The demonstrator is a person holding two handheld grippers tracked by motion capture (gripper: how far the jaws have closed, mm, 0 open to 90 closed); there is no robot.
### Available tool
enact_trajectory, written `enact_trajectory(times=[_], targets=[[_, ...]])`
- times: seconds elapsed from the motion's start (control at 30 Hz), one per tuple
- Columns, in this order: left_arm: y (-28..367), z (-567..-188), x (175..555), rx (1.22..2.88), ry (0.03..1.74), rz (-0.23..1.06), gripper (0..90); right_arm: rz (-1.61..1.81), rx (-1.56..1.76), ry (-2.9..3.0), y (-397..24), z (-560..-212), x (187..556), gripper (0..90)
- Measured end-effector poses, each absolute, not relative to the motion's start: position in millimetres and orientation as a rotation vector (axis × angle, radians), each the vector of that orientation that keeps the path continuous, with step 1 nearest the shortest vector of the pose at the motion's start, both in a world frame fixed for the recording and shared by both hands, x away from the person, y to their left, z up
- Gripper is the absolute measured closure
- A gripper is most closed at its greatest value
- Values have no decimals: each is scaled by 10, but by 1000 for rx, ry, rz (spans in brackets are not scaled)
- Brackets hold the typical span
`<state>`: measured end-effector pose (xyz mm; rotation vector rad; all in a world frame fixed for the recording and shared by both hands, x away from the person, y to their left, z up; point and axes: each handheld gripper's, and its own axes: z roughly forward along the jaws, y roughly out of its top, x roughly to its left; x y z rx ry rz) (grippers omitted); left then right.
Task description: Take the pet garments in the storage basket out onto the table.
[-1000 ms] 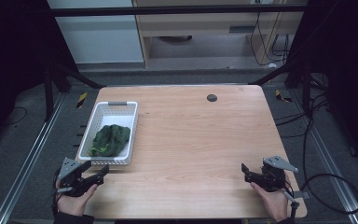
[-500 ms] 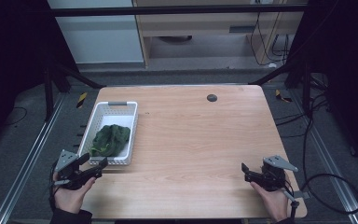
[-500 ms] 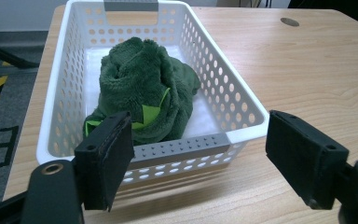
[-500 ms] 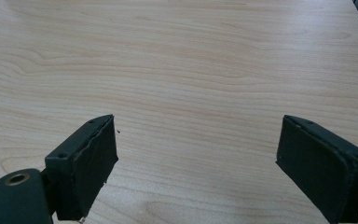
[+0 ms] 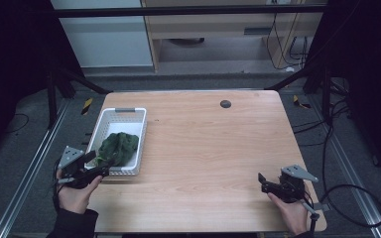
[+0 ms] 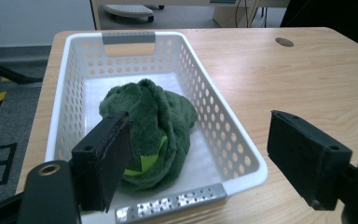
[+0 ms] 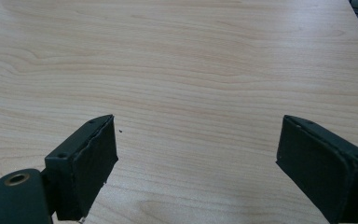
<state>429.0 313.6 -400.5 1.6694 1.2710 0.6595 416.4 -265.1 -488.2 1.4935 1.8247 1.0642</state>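
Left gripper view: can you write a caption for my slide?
Open left claw faces a white basket holding a bundled green plush cloth on the wooden table.

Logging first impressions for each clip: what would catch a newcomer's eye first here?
The crumpled green plush cloth in the white perforated basket at the table's left edge stands out against the pale wood. The left gripper sits open at the basket's near end, facing the cloth, while the right gripper rests open over bare wood at the near right.
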Motion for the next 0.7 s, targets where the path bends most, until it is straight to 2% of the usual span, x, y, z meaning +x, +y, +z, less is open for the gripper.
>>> enact_trajectory(times=[0.33,0.7], targets=[[3160,-3906,4450,1664,1274,682,214,1061,1488,1818,-2664,-4883,4169,118],[3179,-3841,4651,1732,1273,683,217,1060,1486,1829,-2649,-4886,4175,113]])
